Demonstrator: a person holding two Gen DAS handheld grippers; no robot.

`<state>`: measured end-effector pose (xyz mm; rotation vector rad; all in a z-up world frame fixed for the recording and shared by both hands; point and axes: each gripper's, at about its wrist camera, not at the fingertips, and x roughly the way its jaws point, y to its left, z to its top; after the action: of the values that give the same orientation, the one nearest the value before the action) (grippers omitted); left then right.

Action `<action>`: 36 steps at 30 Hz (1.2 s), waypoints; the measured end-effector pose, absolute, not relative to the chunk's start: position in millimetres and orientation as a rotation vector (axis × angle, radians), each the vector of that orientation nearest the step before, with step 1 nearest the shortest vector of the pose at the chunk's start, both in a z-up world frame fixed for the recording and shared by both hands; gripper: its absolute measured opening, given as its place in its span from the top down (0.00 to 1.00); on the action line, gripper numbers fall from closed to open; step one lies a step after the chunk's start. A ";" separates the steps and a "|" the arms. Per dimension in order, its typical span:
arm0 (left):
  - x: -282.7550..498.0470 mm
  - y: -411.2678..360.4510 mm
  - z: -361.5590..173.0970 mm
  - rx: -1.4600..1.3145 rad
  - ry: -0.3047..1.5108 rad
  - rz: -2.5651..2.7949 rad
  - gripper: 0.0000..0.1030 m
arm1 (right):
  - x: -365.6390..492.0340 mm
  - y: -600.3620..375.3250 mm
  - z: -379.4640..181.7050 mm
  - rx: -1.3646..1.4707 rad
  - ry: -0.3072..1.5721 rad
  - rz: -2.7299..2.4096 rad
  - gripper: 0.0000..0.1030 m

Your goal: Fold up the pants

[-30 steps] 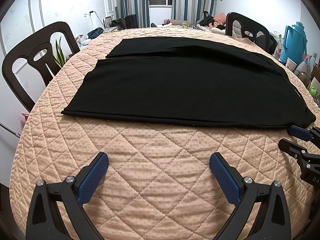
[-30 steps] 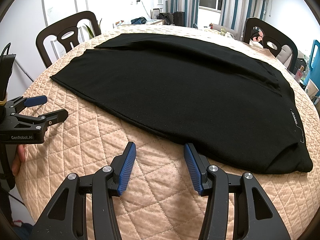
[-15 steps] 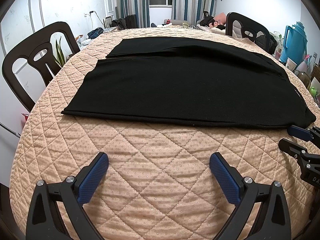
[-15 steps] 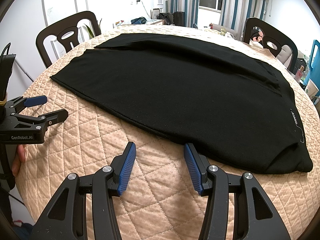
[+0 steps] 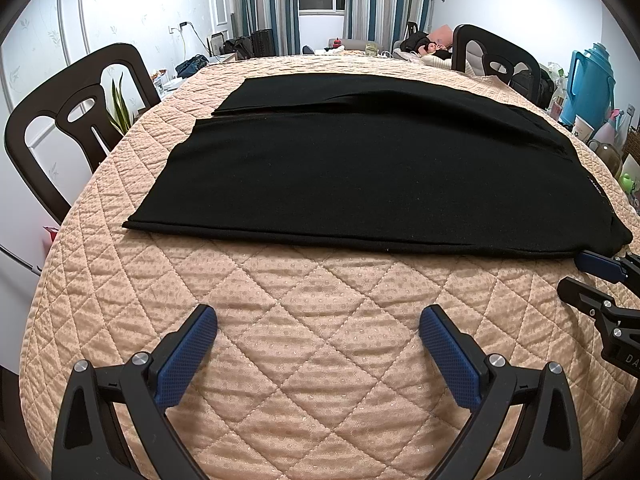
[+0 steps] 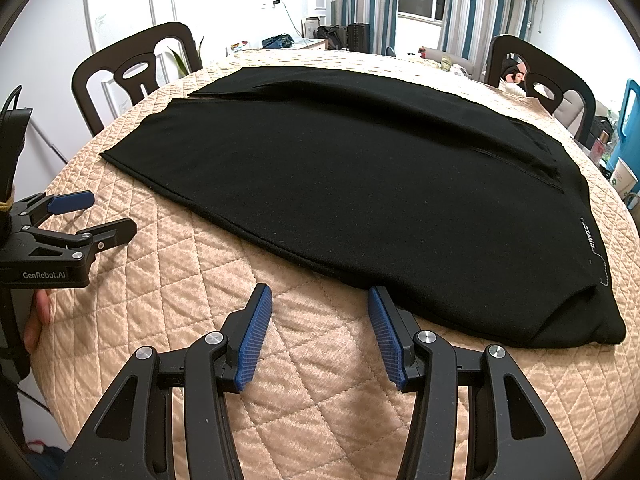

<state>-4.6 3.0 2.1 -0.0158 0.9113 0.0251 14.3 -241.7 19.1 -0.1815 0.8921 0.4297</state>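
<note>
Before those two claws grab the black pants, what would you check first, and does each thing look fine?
1. Pants lie flat on the quilted table cover: ok, both legs spread out, one beside the other.
2. Left claw open and empty: ok, it hovers over bare quilt, short of the near hem.
3. Right claw open and empty: ok, its right finger sits at the pants' near edge.
4. Fabric between the right claw's fingers: not ok, only quilt shows there.
5. Claws clear of each other: ok, well apart.
6. Waistband smooth: cannot tell, its near corner looks bunched.
</note>
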 end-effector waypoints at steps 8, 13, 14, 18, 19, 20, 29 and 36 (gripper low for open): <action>-4.8 2.7 2.2 -0.016 0.911 0.025 0.00 | 14.3 -241.8 19.0 -0.182 0.892 0.430 0.51; -5.0 2.8 2.2 -0.016 0.911 0.026 0.00 | 14.3 -241.8 19.0 -0.181 0.892 0.430 0.51; -4.7 2.9 2.0 -0.016 0.911 0.026 0.00 | 14.3 -241.8 19.0 -0.182 0.892 0.430 0.51; -4.7 3.0 1.9 -0.014 0.911 0.026 0.00 | 14.3 -241.7 19.0 -0.182 0.892 0.430 0.51; -5.0 3.1 2.3 -0.013 0.911 0.027 0.00 | 14.3 -241.8 19.0 -0.181 0.892 0.430 0.51; -5.2 3.6 3.1 -0.015 0.911 0.027 0.00 | 14.3 -241.8 19.0 -0.181 0.892 0.430 0.51; -5.1 3.7 3.1 -0.011 0.910 0.028 0.00 | 14.3 -241.8 19.0 -0.182 0.892 0.430 0.51; -4.9 4.2 3.5 -0.011 0.910 0.029 0.00 | 14.3 -241.8 19.1 -0.182 0.892 0.430 0.51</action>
<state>-4.9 4.2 3.5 -0.0107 0.9105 0.0292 14.3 -241.8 19.1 -0.1816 0.8921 0.4296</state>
